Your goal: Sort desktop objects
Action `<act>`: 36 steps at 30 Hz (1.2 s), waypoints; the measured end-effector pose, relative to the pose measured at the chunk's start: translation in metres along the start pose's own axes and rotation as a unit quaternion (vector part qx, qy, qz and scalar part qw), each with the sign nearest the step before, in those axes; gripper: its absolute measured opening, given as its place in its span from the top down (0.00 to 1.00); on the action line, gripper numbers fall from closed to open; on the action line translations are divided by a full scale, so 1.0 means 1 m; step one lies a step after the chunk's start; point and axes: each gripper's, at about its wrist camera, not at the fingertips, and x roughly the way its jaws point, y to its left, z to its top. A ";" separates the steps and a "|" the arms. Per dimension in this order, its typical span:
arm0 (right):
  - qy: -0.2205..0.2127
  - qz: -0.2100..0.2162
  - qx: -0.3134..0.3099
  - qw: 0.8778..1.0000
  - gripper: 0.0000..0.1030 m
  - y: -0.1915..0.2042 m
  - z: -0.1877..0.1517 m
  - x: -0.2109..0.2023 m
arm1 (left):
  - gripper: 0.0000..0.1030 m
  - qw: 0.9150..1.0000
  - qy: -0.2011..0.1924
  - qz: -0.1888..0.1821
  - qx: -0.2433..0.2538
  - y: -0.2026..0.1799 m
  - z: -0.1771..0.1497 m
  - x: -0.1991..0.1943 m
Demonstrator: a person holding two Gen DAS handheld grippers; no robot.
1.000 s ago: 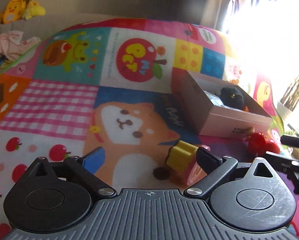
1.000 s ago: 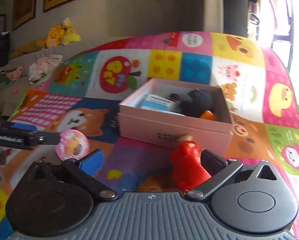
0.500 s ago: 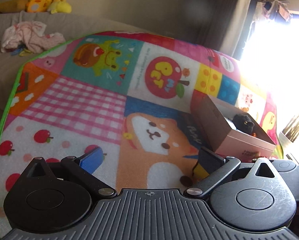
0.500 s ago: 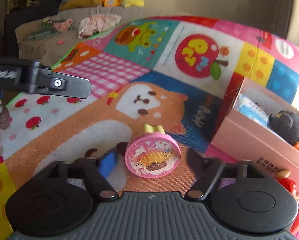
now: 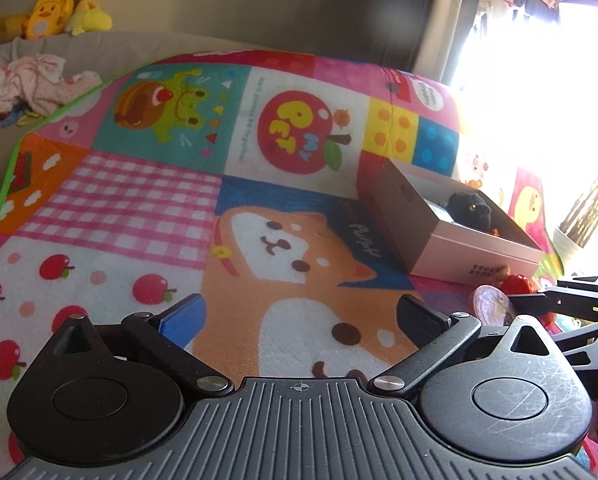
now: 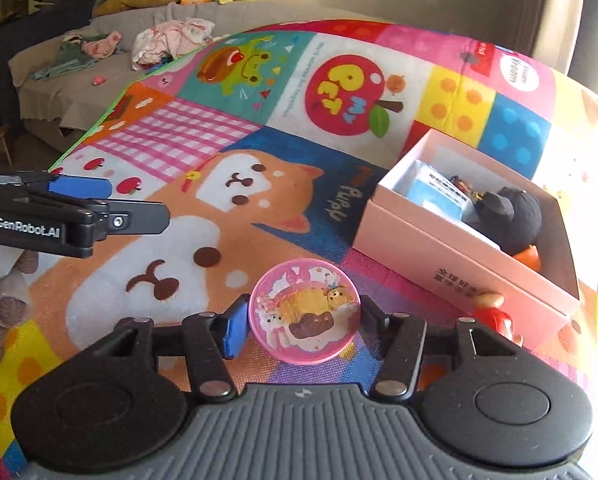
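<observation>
With the right gripper point(image 6: 303, 320) clenched on the pink round toy point(image 6: 303, 311) held between its jaws, and the left gripper point(image 5: 299, 312) released and empty, the pick step appears complete; next, carry it right and ahead into the pink box point(image 6: 451, 256).

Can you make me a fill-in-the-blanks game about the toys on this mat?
1. The right gripper is closed on a round ____ toy.
2. The black plush toy sits inside the pink ____.
3. The left gripper is open and holds ____.
4. The red toy lies ____ the box, against its wall.

Missing words: pink; box; nothing; outside
</observation>
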 end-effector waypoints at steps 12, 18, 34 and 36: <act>-0.020 0.000 0.026 0.999 0.24 -0.004 -0.017 -0.001 | 0.00 1.000 0.022 0.006 0.022 -0.011 -0.003 0.001; -0.050 -0.055 0.076 0.994 0.13 -0.034 -0.039 -0.033 | 0.00 0.997 0.053 -0.021 0.049 -0.038 -0.014 0.013; -0.067 -0.076 0.279 0.955 0.24 -0.134 -0.061 -0.037 | 0.00 0.984 0.106 -0.071 0.124 -0.099 -0.040 0.033; -0.067 -0.069 0.303 0.948 0.28 -0.144 -0.058 -0.030 | 0.00 0.983 0.106 -0.065 0.133 -0.102 -0.041 0.033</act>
